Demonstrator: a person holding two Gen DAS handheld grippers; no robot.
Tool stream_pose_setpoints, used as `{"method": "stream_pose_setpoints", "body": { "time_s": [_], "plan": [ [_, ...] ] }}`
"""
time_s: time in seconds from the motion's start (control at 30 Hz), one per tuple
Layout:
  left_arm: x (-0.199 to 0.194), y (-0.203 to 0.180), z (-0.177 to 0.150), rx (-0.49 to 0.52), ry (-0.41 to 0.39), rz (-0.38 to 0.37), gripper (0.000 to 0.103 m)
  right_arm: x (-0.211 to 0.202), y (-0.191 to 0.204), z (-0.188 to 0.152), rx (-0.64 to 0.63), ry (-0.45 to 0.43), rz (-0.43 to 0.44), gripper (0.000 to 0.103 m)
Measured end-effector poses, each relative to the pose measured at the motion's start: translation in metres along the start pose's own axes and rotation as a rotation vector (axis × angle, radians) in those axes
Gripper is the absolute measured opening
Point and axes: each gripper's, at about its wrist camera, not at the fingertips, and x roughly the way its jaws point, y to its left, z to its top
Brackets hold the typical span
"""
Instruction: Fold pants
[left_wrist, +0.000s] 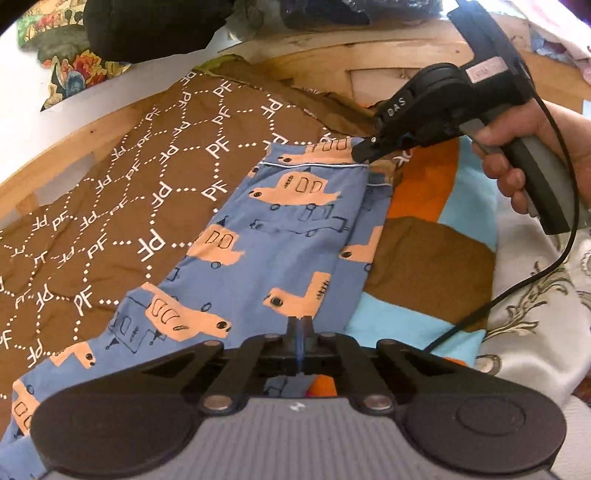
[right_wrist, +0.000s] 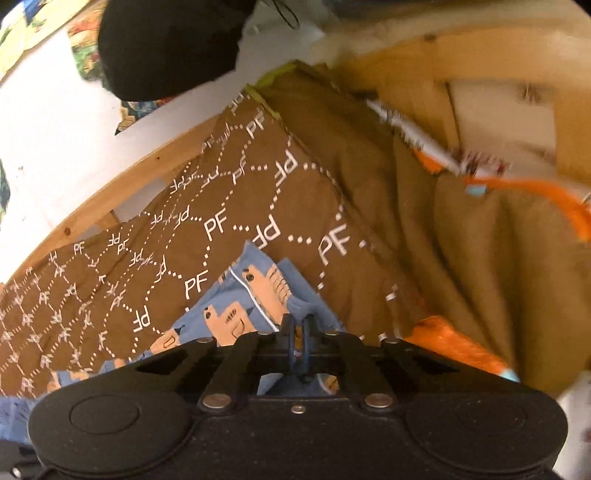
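Bed against a white wall

Beyond the jaws, a brown "PF" quilt (left_wrist: 122, 192) covers the bed; its wooden frame (left_wrist: 92, 133) meets a white wall (right_wrist: 55, 122).

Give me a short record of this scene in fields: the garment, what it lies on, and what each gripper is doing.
garment: blue pants with peach car print, partly folded lengthwise
surface: brown PF-patterned blanket over a patchwork quilt
left gripper: shut on the pants' near edge
right gripper: shut on the pants' far corner, by the white piping
background: wooden frame
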Motion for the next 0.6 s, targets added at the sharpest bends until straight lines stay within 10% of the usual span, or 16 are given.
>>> {"method": "stream_pose_setpoints", "body": {
  "time_s": [0.4,0.6],
  "plan": [
    [0.003,0.011,-0.005,-0.041,0.027,-0.068,0.000,-0.010,-0.004,-0.013,-0.088,0.041,-0.068,0.005],
    [-0.007,0.042,-0.004,-0.237,0.061,-0.126,0.014,-0.025,0.030,-0.014,-0.432,-0.084,-0.144,0.050]
  ]
}}
